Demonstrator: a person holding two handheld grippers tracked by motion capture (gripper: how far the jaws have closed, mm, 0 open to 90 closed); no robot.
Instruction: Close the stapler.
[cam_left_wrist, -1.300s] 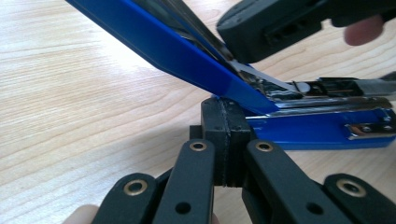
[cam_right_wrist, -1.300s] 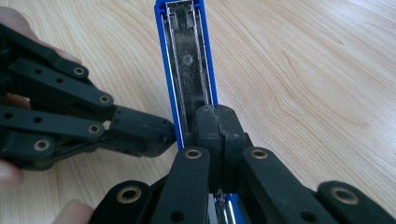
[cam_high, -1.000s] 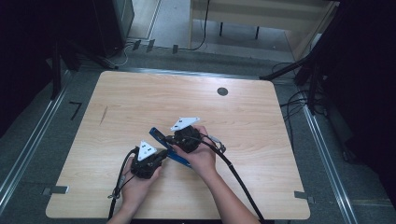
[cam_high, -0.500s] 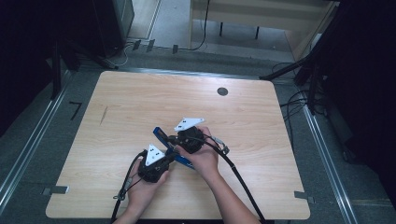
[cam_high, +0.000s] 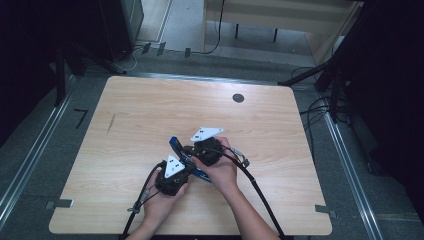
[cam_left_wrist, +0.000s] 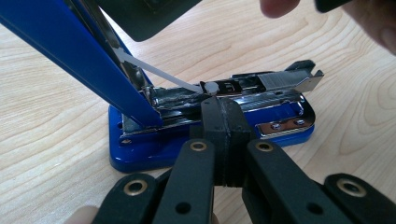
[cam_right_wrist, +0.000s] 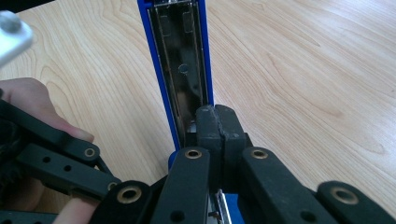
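Black tongs (cam_left_wrist: 223, 122), brass rivets on linkage arms; grey triangular plates on top; black cables trailing; forearms bare

1. I see a blue stapler (cam_left_wrist: 154, 140) lying on the wooden table's near half, its flat blue base down.
2. Its blue top cover (cam_left_wrist: 70, 51) is swung open, tilted steeply up from the rear hinge.
3. The chrome staple magazine (cam_left_wrist: 261, 88) lies exposed and level over the base.
4. In the right gripper view the cover's metal-lined underside (cam_right_wrist: 182, 60) faces me.
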